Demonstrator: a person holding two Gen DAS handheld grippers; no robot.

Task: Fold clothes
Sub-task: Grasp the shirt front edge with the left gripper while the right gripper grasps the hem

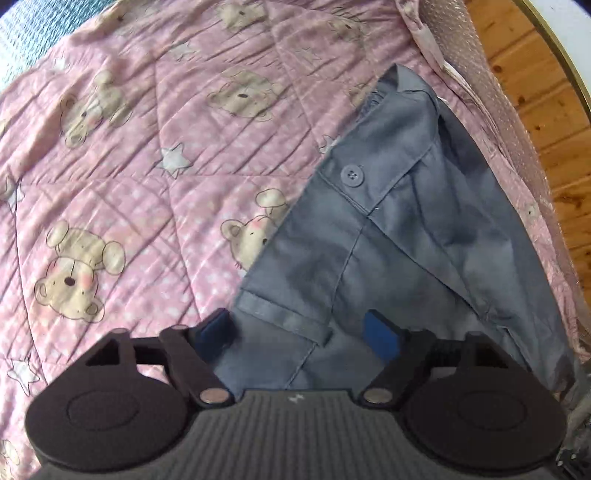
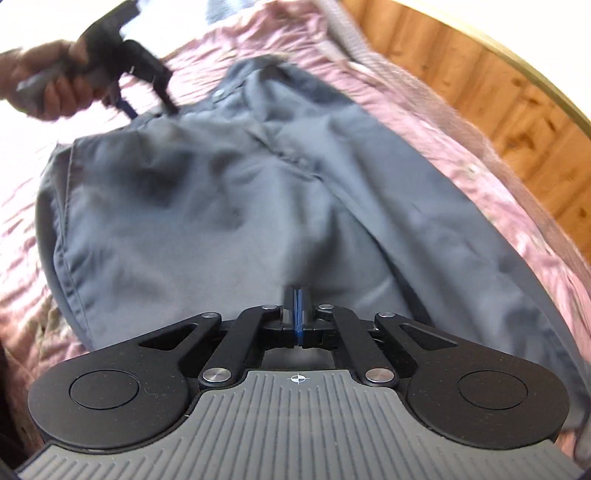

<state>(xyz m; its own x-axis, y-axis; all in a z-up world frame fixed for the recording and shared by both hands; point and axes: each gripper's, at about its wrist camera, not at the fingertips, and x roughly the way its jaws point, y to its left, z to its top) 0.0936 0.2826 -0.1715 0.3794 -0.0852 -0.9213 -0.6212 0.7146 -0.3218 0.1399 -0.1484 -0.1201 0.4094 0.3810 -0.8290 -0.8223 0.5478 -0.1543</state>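
Grey-blue trousers (image 1: 399, 236) lie on a pink quilt, with the waistband and its button (image 1: 351, 173) toward the far end. My left gripper (image 1: 301, 328) is open, its blue pads (image 1: 380, 332) standing on either side of a belt loop and waistband fabric. In the right wrist view the trousers (image 2: 229, 206) spread across the bed. My right gripper (image 2: 297, 306) has its pads pressed together just over the trouser cloth; whether any fabric is pinched between them is not visible. The left gripper (image 2: 147, 96) shows there in a hand at the far waistband.
The pink quilt (image 1: 147, 177) with bears and stars covers the bed. A wooden floor (image 1: 546, 122) lies beyond the bed's right edge, and shows too in the right wrist view (image 2: 498, 96). A teal cloth (image 1: 33, 33) lies at the far left corner.
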